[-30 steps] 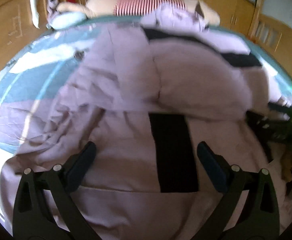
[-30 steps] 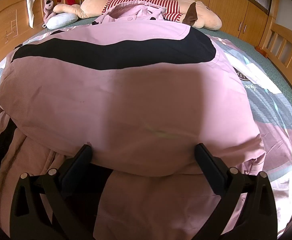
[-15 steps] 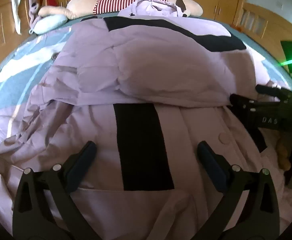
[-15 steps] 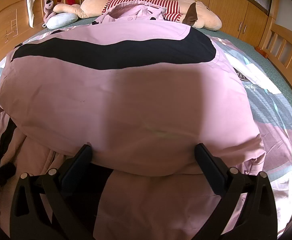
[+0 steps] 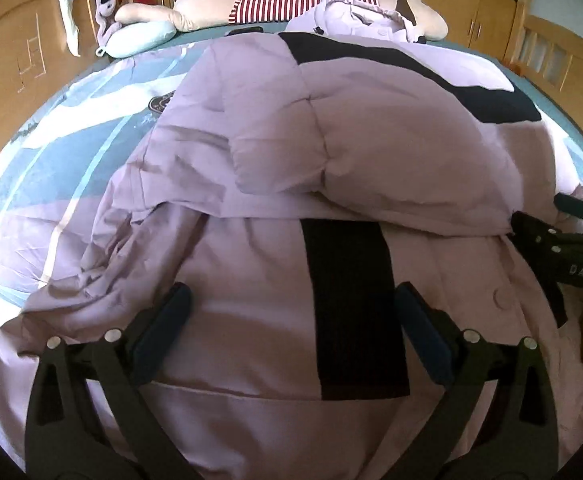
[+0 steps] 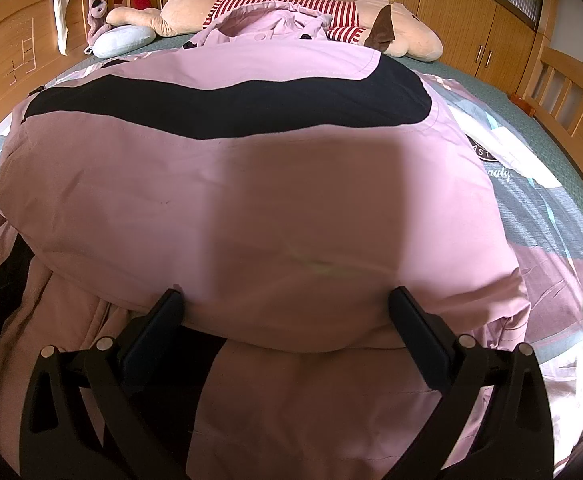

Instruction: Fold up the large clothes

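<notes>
Left tongs (image 5: 291, 320) have swung square over the coat (image 5: 331, 152); both tongs gape wide, empty. Padded, soft, bulky: grip the folded hem just ahead of right tongs (image 6: 287, 312).

Both low, close over jacket (image 5: 331, 160)

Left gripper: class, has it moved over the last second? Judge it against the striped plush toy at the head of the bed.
Yes. The left gripper has swung left: the striped plush toy now sits further right in its view than before.

Pink coat (image 5: 331, 152), seemingly folded, between wide jaws
</notes>
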Demonstrator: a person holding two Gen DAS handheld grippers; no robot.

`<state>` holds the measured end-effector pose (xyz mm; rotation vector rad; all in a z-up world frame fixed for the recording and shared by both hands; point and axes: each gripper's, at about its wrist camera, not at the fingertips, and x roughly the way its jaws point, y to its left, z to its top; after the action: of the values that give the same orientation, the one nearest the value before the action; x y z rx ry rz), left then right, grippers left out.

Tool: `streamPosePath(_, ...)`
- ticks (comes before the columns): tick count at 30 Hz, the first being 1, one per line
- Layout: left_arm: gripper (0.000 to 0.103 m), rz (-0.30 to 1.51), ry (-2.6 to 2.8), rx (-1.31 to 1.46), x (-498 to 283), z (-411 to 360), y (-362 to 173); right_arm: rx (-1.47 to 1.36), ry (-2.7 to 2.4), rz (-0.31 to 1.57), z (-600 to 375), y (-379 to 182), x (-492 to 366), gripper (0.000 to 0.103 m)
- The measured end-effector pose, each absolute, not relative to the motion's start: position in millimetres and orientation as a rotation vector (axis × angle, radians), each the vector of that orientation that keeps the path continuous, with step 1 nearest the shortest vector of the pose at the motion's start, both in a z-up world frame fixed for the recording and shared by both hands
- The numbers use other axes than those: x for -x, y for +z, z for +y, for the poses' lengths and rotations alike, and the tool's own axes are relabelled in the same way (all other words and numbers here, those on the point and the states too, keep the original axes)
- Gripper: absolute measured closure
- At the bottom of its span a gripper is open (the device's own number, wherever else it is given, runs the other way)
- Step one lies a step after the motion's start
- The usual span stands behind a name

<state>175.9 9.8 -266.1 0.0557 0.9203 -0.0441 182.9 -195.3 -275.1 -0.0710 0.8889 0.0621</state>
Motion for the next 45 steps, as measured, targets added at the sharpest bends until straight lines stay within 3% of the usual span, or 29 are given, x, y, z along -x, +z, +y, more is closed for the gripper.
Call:
streamPosePath(7,0.002,0.922,-0.041,-0.037,-176.2,10.8,-266.6,-0.006,0.054,0.665,-198.4,-217.6,-160.3,0.001)
streamPosePath(10,0.002,0.923,-0.042,-0.03,-174.2,10.5,-266.7,-0.018,0.018,0.678,-192.2,-203.5,-191.4,0.001)
streamPosePath(15,0.002,0.924,-0.043,-0.03,-175.0,11.9,-266.5,-0.041,-0.04,0.884,-183.3,-267.0,-273.3,0.001)
streamPosePath(20,0.002,0.902,-0.037,-0.022,-174.1,15.5,-260.3,-0.042,-0.034,0.791,-185.7,-278.6,-269.2,0.001)
streamPosePath(24,0.002,0.7,-0.057,0.007,-159.7,23.6,-221.5,-0.039,-0.034,0.784,-188.9,-279.2,-267.9,0.001)
streamPosePath(26,0.002,0.733,-0.054,0.009,-168.9,27.5,-222.0,-0.031,-0.038,0.783,-183.6,-277.6,-261.9,0.001)
streamPosePath(29,0.002,0.962,-0.004,0.104,-200.1,48.5,-264.1,-0.022,-0.042,0.807,-174.2,-273.5,-256.5,0.001)
streamPosePath(31,0.002,0.94,-0.001,0.111,-199.4,48.4,-260.4,0.009,-0.043,0.837,-169.1,-260.3,-251.4,0.001)
streamPosePath(35,0.002,0.94,0.026,0.047,-198.1,38.6,-262.5,0.016,0.073,0.626,-161.5,-196.9,-225.6,0.001)
streamPosePath(40,0.002,0.939,0.044,0.01,-200.3,35.2,-264.2,-0.042,0.062,0.619,-164.0,-130.4,-314.6,0.001)
streamPosePath(45,0.002,0.937,0.044,0.01,-197.1,33.9,-265.2,-0.006,-0.096,0.716,-167.2,-126.7,-451.3,0.001)
